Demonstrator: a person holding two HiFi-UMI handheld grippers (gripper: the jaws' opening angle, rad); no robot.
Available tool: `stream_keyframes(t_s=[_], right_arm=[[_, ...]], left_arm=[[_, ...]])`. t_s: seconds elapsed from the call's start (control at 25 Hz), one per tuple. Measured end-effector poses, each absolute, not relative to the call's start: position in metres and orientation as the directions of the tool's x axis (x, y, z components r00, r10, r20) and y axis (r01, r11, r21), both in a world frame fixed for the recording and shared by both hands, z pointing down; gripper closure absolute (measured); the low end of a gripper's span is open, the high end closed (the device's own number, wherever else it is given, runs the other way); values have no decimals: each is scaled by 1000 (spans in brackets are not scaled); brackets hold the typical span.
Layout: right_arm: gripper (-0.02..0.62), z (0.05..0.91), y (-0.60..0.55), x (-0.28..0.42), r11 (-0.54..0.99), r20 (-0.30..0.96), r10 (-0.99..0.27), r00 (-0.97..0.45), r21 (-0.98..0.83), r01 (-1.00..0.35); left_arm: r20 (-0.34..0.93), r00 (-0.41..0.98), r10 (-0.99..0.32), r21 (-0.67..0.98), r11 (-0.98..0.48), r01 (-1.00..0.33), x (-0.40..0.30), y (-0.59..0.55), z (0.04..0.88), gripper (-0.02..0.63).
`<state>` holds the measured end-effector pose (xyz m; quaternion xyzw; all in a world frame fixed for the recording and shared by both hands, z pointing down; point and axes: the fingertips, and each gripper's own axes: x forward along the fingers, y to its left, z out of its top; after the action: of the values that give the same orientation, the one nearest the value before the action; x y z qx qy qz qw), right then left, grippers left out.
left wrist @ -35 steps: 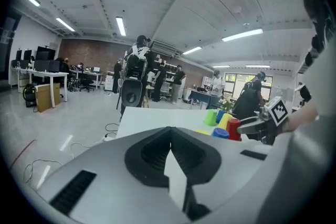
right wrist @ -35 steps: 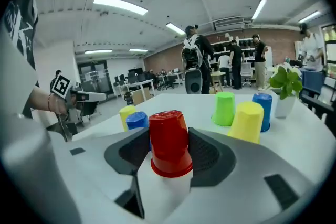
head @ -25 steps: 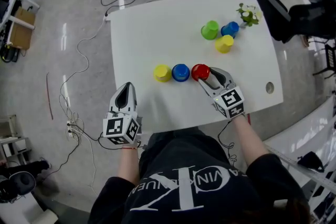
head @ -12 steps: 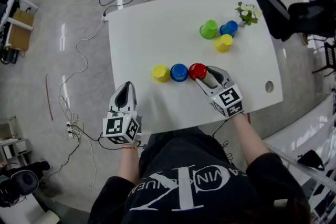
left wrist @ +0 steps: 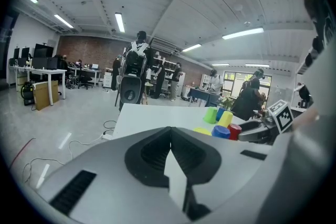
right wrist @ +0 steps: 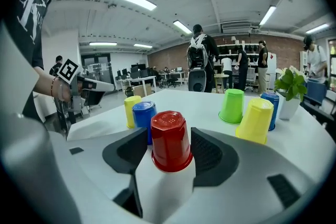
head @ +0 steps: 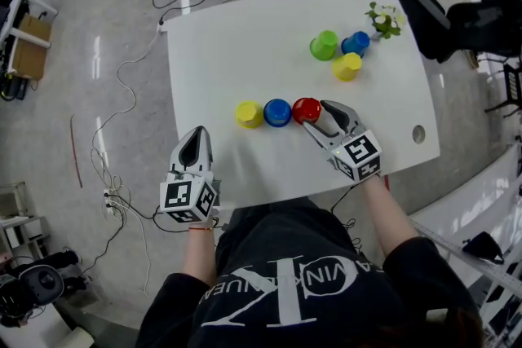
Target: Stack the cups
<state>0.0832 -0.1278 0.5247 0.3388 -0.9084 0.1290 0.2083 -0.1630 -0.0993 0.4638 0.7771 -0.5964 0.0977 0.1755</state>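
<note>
Three upturned cups stand in a row on the white table [head: 236, 53]: yellow [head: 249, 114], blue [head: 277, 112] and red [head: 307, 109]. My right gripper [head: 316, 116] reaches around the red cup [right wrist: 169, 140] from the near right. Its jaws are opening, and the cup stands between them with a gap on each side. Farther back stand a green cup [head: 324, 46], a second blue cup [head: 356, 43] and a second yellow cup [head: 347, 67]. My left gripper [head: 194, 149] hovers at the table's near left edge, shut and empty; the left gripper view shows its tips [left wrist: 169, 131] meeting.
A small potted plant [head: 385, 21] stands at the table's far right corner beside the blue cup. A round hole [head: 418, 135] is in the tabletop near the right edge. Cables [head: 130, 85] trail over the floor to the left. A black chair [head: 424, 12] stands at the right.
The right gripper's jaws have spread a little away from the red cup, which stays on the table beside the blue one. The left gripper has not moved.
</note>
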Motion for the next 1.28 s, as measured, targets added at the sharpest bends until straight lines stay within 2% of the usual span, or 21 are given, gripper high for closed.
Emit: stream_keyframes(t_s=[0.2,0.36,0.48,0.64,0.8,1.16,1.2,1.28], right_arm=[[300,502,-131,97,724,377,-587,-717,-154,-673],[304,478,-141,114,704,273,-617,-738,-229,-673],[330,468,-161,142,626,219,-697,-683,-281,-728],[350,487,-191,182,470,310,-804,-508,-193,-861],[321,514,-217,207,342,381,-838,-390,-190,-920],[302,533,-248,204,346,421,-826,-375,-148,-927],[307,534,-250,204,345,422,-828,-370,-138,-928],[357,532,-252,204,345,409,-837,-364,-122,-931]], left_arm=[[361,277,-891,155,-236,-959,-160,-102,464,603],[362,279,-889,153,-238,-959,-160,-103,465,603],[366,279,-888,150,-239,-959,-161,-104,466,603],[375,277,-885,145,-239,-960,-162,-103,468,603],[388,282,-877,142,-246,-959,-159,-100,472,603],[430,273,-860,129,-241,-962,-161,-88,482,603],[434,273,-859,128,-241,-962,-162,-87,484,603],[439,273,-856,130,-240,-962,-162,-86,487,603]])
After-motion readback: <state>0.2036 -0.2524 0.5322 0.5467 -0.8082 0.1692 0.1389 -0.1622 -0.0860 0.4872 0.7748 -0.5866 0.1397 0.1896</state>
